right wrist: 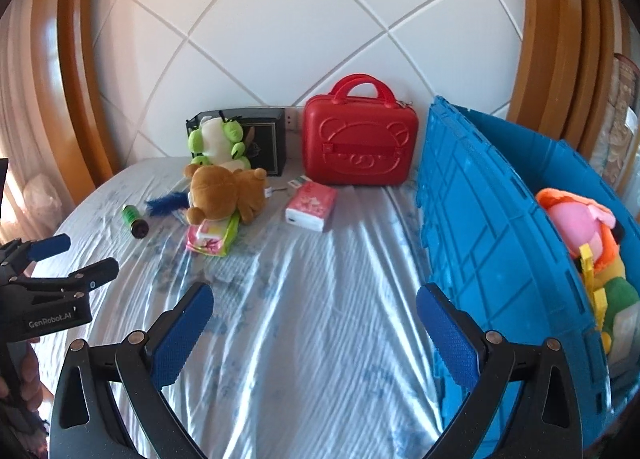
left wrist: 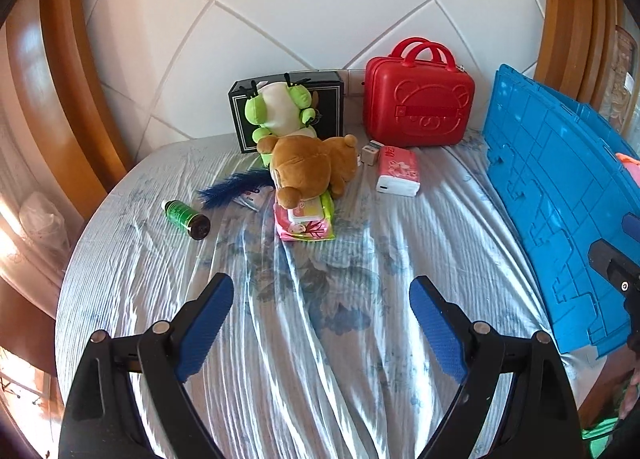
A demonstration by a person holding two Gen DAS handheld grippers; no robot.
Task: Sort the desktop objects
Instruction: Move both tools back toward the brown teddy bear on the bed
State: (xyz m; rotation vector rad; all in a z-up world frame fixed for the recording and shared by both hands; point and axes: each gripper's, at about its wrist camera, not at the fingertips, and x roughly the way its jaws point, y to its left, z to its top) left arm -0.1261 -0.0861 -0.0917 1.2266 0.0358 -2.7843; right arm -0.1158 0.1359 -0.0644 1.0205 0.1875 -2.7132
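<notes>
left claw [left wrist: 322, 299]: spread wide, empty, over bed [left wrist: 320, 339]
right claw [right wrist: 314, 307]: spread wide, empty
brown bear [right wrist: 226, 191]: atop wipes pack [right wrist: 212, 239]
blue crate [right wrist: 500, 239]: bed's right edge

Two plush toys, a green one [left wrist: 276, 109] and a brown bear [left wrist: 310, 169], sit at twelve o'clock on the bed. Nearby: one red case [left wrist: 418, 109], one black box [left wrist: 332, 99], one green bottle [left wrist: 186, 219], one blue crate [right wrist: 492, 227].

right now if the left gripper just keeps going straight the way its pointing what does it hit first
Most likely the bedsheet itself. The left gripper is open, holds nothing and tilts down at bare sheet. The pink wipes pack under the brown teddy bear lies farther along that line, though depth is unclear.
</notes>
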